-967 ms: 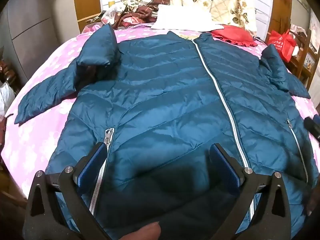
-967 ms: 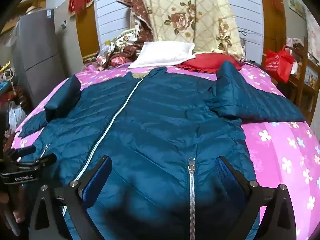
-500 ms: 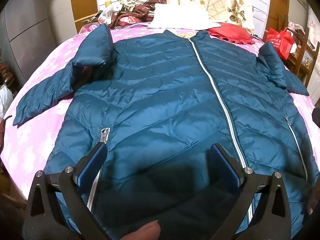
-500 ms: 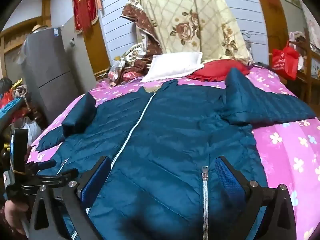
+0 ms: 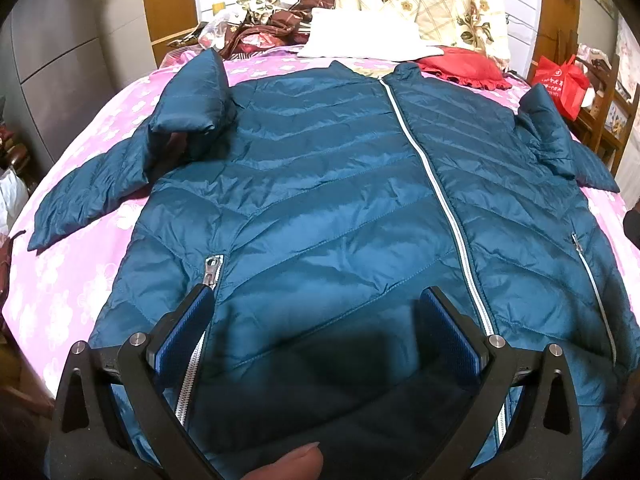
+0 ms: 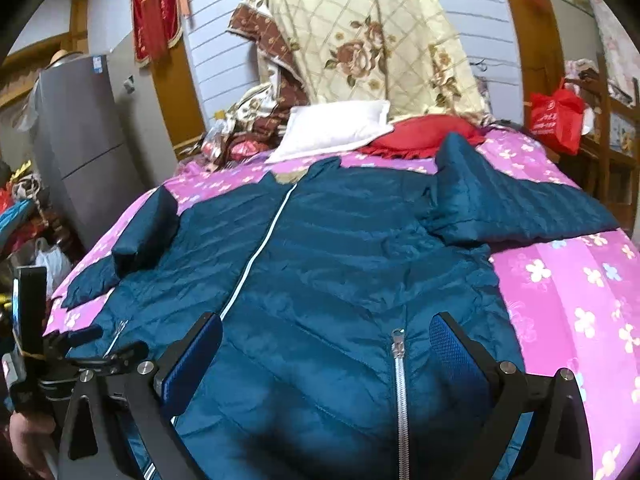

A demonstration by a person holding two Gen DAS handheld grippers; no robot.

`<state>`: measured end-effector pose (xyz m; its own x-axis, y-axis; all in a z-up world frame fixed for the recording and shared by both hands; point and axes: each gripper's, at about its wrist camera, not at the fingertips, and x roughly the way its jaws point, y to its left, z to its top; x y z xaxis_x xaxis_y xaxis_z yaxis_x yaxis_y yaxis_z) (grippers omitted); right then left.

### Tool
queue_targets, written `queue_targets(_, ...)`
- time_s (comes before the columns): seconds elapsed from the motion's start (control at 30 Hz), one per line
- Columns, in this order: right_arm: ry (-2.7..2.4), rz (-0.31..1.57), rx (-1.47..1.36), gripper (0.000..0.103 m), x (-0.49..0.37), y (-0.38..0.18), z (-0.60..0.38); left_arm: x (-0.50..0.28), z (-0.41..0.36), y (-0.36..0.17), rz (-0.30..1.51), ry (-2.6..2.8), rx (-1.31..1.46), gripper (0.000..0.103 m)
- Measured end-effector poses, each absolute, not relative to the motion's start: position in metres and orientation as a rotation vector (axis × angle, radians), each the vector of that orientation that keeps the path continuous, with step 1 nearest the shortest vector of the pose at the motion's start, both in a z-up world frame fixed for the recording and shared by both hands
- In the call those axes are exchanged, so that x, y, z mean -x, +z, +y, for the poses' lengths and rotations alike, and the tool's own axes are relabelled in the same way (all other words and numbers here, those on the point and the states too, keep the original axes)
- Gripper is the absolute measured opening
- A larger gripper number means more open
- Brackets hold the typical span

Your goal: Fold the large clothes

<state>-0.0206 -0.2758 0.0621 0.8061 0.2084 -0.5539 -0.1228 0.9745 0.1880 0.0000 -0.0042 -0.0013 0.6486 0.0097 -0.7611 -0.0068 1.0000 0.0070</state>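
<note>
1. We see the jacket (image 5: 320, 208), teal and quilted, lying front up and zipped on the bed (image 6: 568, 300), collar toward the pillows, both sleeves spread out to the sides.
2. We find no brand or label to read on the jacket; its white main zip (image 5: 436, 196) and two pocket zips carry no lettering we can make out.
3. Our left tongs (image 5: 316, 328) stand wide over the hem, one blue pad beside the left pocket zip (image 5: 210, 270), holding nothing.
4. Our right tongs (image 6: 326, 356) are also wide and hold nothing, framing the right pocket zip (image 6: 398, 356) above the hem.
5. The hem itself is cut off by the lower edge in both views, and shadow darkens the cloth between the left pads.
6. In the right view the left tongs' rig shows at the left edge; any print on it is too blurred for us to read.
7. The bed wears a pink sheet with white flowers.
8. At its head lie a white pillow (image 6: 336, 128) and a red cushion (image 6: 424, 136), touching.
9. Behind them hangs a cream floral quilt (image 6: 372, 36).
10. A red bag (image 6: 556, 116) at the right bears white characters, too small for us to read.
11. A grey fridge (image 6: 84, 152) stands left, with a small unreadable sticker.
</note>
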Motion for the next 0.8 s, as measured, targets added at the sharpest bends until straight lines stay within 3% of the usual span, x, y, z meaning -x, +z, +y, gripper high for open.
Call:
queue_targets(0.63, 0.185, 0.645, -0.142, 0.103, 0.015, 0.056, -0.279, -0.001, 0.000, -0.004, 0.865, 0.013, -0.010, 0.103)
queue_targets(0.8, 0.225, 0.556, -0.161, 0.103, 0.026, 0.067, -0.280, 0.000, -0.003, -0.002, 0.868, 0.016, -0.016, 0.103)
